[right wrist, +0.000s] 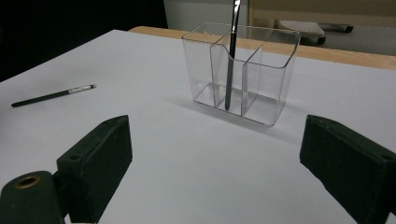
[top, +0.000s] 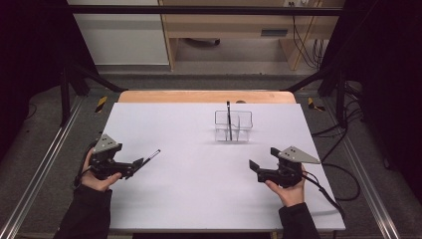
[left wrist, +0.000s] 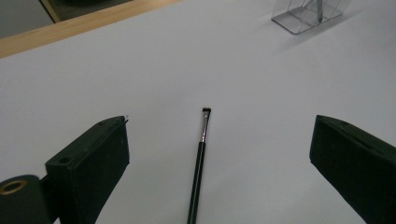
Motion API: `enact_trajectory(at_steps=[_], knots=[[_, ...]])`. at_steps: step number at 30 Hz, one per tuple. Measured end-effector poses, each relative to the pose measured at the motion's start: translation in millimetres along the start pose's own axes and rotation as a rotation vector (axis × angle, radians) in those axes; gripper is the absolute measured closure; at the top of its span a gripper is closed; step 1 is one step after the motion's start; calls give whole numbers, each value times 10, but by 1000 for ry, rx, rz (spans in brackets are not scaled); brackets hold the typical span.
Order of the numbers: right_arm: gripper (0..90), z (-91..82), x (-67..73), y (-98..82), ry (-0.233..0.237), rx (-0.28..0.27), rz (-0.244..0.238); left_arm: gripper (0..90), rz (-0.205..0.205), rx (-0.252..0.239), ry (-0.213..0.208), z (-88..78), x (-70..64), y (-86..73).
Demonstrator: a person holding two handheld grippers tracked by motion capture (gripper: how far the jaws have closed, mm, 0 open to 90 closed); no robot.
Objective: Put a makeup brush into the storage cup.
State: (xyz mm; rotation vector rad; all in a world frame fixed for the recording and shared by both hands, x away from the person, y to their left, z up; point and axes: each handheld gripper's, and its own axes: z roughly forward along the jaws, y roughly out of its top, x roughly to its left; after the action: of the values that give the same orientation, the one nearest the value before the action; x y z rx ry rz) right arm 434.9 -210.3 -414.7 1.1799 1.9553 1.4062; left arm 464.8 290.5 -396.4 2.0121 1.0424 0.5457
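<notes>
A thin black makeup brush lies flat on the white table at the left. My left gripper is open just behind it. In the left gripper view the brush runs up between the two wide-apart jaws of that gripper, bristles pointing away, and neither jaw touches it. A clear three-compartment organizer stands at the back centre with a second black brush upright in it. My right gripper is open and empty at the right, facing the organizer between its jaws.
A wooden table edge shows behind the white top. Black frame posts and cables stand on the floor at both sides. In the right gripper view the lying brush is far left and the standing brush leans in the middle compartment.
</notes>
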Motion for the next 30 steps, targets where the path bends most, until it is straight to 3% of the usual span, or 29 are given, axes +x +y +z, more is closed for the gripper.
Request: enact_trajectory(at_steps=[19,30], knots=[[100,10,14,-14,2,22,-3,57,50,158,-2,389,8,122],[101,21,18,-20,2,30,-4,98,75,238,-4,586,1,110]])
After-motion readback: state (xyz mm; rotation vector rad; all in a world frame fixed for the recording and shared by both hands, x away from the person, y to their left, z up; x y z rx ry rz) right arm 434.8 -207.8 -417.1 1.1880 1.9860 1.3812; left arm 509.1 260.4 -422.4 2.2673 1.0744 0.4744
